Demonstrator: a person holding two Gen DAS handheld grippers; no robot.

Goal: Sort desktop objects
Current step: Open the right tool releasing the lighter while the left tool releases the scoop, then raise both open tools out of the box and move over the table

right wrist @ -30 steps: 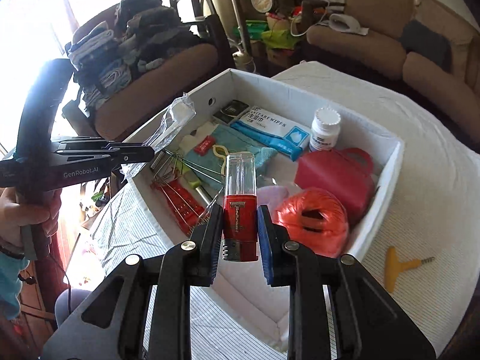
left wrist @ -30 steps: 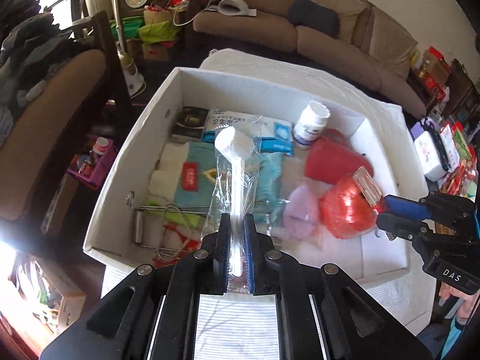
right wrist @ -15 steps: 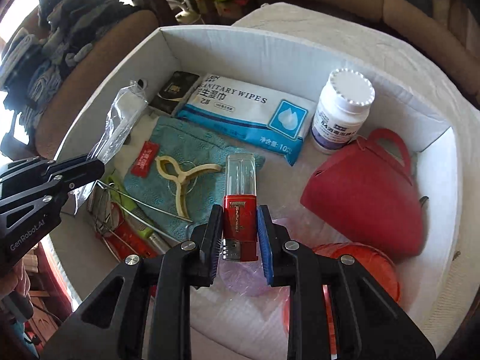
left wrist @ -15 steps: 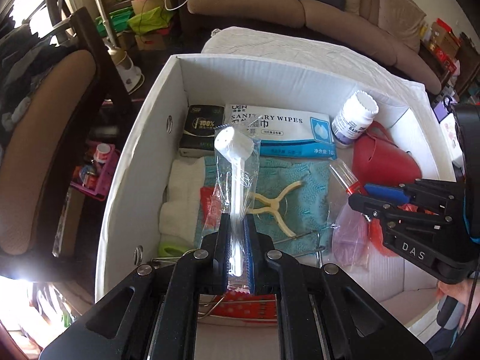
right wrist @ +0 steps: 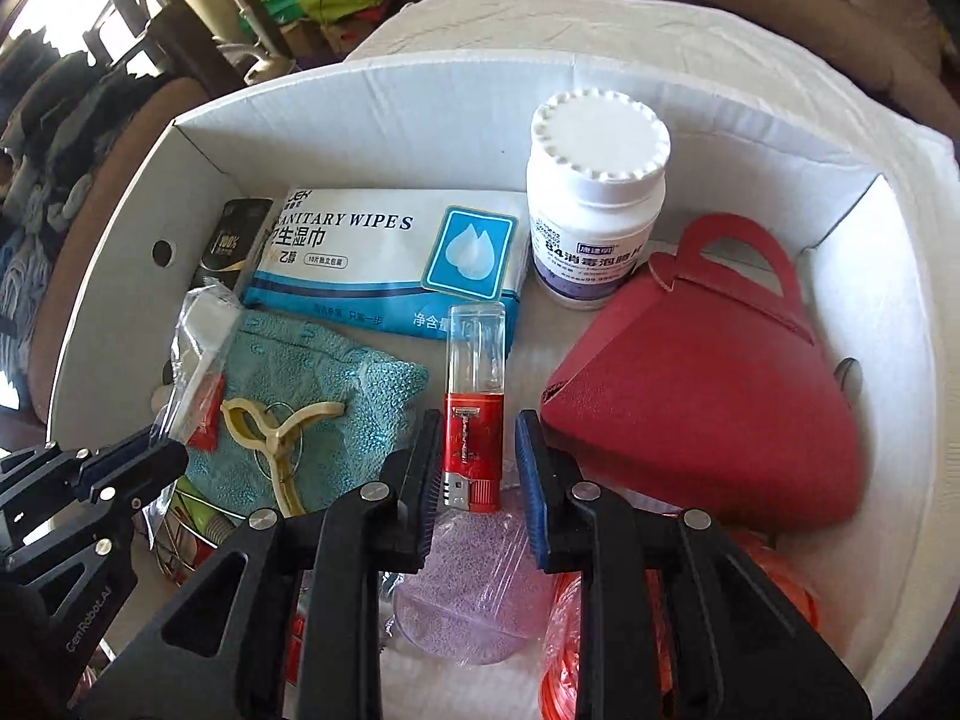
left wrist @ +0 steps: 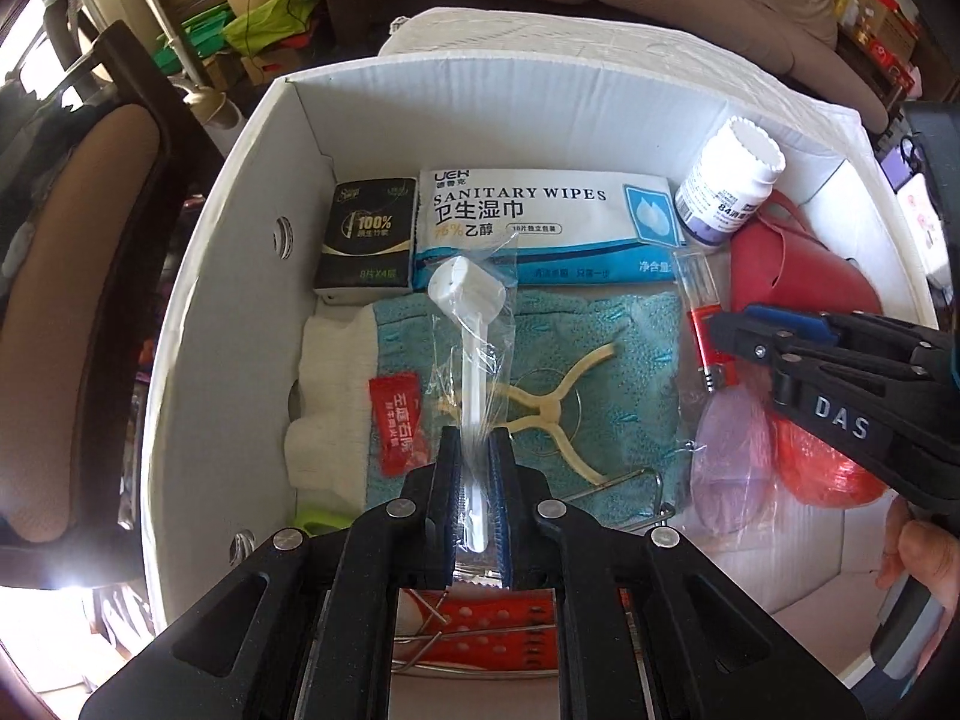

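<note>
Both grippers reach down into a white cardboard box (left wrist: 480, 108). My left gripper (left wrist: 476, 441) is shut on the handle of a white scoop (left wrist: 465, 294) sealed in a clear wrapper, and its jaws are just starting to open. The scoop hangs low over a teal cloth (left wrist: 600, 360). My right gripper (right wrist: 477, 420) stands around a red and clear lighter (right wrist: 474, 396). A gap shows beside the right pad, and the lighter's lower end rests on a purple disc (right wrist: 474, 588). The right gripper's side (left wrist: 729, 324) shows in the left wrist view.
The box also holds a sanitary wipes pack (left wrist: 528, 210), a white bottle (right wrist: 597, 198), a red bag-shaped carton (right wrist: 708, 396), a black tissue pack (left wrist: 366, 234), a cream clip (left wrist: 540, 408) and an orange string roll (left wrist: 822, 468). A chair stands left and a sofa behind.
Both grippers came down from above the box rim into the box. The right jaws widened slightly, and a gap now shows beside the lighter. The scoop stays between the left jaws.
</note>
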